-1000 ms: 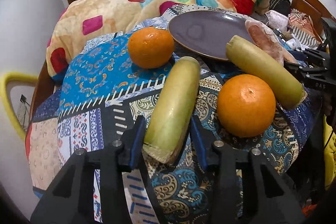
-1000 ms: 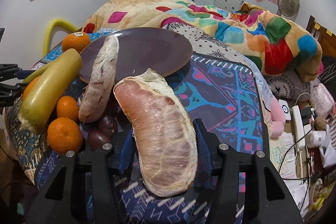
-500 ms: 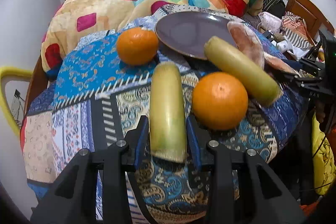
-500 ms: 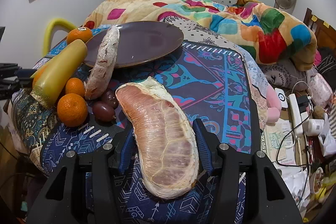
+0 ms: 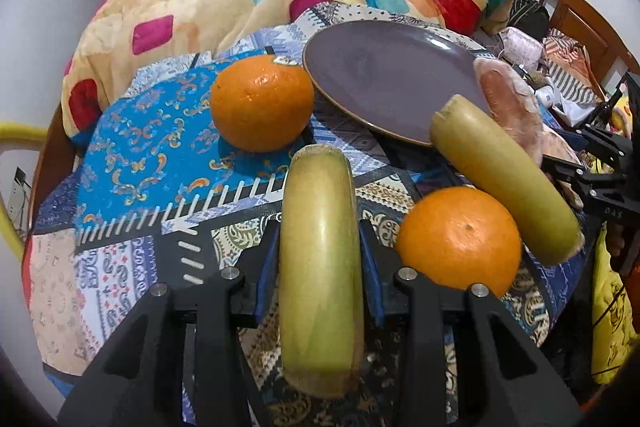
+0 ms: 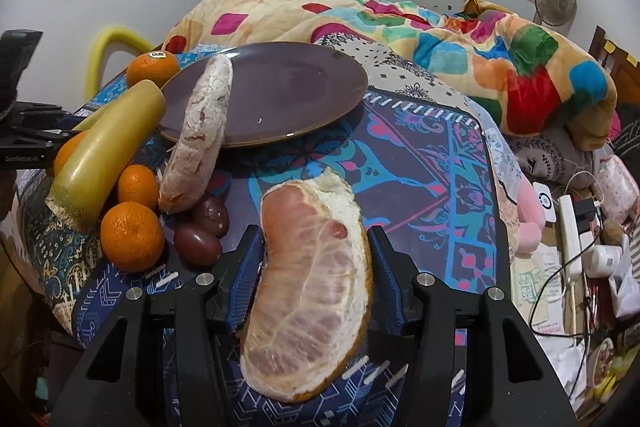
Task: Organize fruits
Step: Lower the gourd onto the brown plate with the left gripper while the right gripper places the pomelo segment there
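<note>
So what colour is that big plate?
The plate is dark purplish-brown, plain with no pattern; the right wrist view shows it best.

Left view: near orange [image 5: 460,241] partly hidden behind yellow-green fruit [image 5: 505,179]; pomelo segments [image 5: 508,103] mostly hidden. Right view: one orange [image 6: 69,151] barely shows behind the same fruit [image 6: 106,151]. Sticker [image 6: 157,55] print too small to read.

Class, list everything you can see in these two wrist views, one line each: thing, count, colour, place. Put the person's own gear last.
plate: one, dark purple-brown, back of the table, nothing inside, one segment leaning on its rim.
oranges: four, orange, left side of the table.
yellow-green cut pieces: two, one resting on an orange, one in the left claw.
pomelo segments: two, pinkish-white, one against the plate, one in the right claw.
dark round fruits: two, maroon, beside the oranges.
tablecloth: one, patterned blue.
blanket: one, multicoloured, behind.
left claw: black, around a yellow-green piece.
right claw: black, around a segment.
</note>
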`<control>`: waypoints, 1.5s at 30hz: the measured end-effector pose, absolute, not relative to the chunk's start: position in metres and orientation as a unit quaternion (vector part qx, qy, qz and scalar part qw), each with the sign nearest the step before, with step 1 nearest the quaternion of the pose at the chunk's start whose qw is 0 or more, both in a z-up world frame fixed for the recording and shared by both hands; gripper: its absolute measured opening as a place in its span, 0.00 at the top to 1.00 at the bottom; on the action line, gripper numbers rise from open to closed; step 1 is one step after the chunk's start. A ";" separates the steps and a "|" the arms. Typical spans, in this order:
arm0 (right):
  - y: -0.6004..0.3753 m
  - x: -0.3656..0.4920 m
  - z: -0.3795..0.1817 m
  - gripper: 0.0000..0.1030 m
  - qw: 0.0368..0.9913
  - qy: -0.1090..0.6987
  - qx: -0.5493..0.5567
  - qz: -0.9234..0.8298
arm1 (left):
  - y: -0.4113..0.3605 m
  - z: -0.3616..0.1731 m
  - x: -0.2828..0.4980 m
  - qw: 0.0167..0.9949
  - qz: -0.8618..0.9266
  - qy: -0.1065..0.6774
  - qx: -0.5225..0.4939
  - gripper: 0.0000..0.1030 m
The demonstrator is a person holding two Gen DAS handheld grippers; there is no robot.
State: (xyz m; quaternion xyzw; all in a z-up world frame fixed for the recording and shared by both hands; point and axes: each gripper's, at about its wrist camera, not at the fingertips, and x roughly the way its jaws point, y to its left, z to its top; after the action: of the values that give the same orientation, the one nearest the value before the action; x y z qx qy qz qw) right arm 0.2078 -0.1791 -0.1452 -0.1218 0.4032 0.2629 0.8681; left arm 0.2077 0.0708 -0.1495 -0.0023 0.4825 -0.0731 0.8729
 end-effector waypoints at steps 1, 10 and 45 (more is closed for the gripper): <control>-0.178 0.207 -0.145 0.53 0.869 0.402 -0.125 0.262 | 0.071 -0.150 0.208 0.874 -0.074 0.479 -0.004 0.64; -0.179 0.200 -0.136 0.56 0.879 0.381 -0.131 0.254 | 0.070 -0.144 0.200 0.884 -0.059 0.463 0.005 0.64; -0.173 0.218 -0.074 0.83 0.915 0.295 -0.105 0.256 | 0.031 -0.058 0.217 0.931 -0.079 0.355 0.006 0.64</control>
State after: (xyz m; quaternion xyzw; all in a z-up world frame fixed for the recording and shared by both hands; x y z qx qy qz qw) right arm 0.2180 -0.1735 -0.0745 -0.1053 0.2954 0.2556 0.9145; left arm 0.2167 0.0312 -0.0575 0.0059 0.3553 -0.0787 0.9314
